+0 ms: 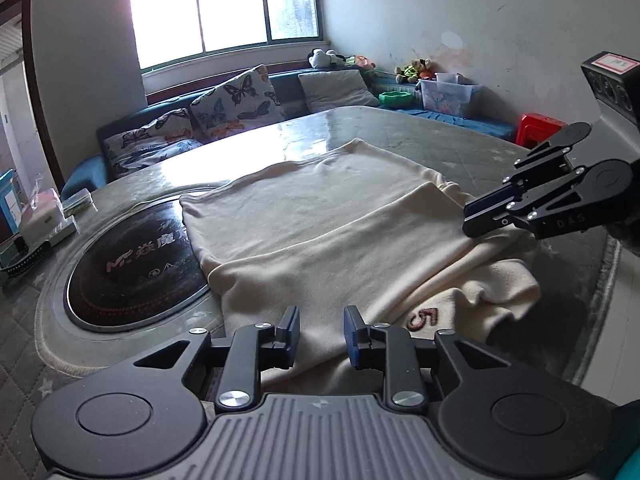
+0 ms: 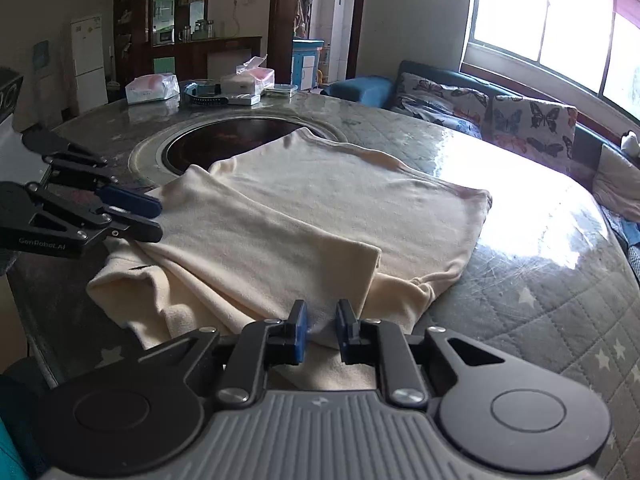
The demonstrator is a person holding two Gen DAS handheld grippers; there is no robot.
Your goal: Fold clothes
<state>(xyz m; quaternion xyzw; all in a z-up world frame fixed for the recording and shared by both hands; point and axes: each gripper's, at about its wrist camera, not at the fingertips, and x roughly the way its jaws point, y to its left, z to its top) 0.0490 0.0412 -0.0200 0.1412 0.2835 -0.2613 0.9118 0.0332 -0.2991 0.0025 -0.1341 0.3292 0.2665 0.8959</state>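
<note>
Beyond the left hand-held gripper (image 1: pixel 322 332), parted over the cream garment (image 1: pixel 320 216), a clear bin (image 1: pixel 448 96) holds toys; the right hand-held gripper (image 2: pixel 322 330) stands narrowly open.

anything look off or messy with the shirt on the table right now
The cream shirt is folded flat across the middle, but its near corner is bunched and rumpled, with a red 5 half showing in the folds. The far edge also overlaps the dark round inset in the table.
</note>
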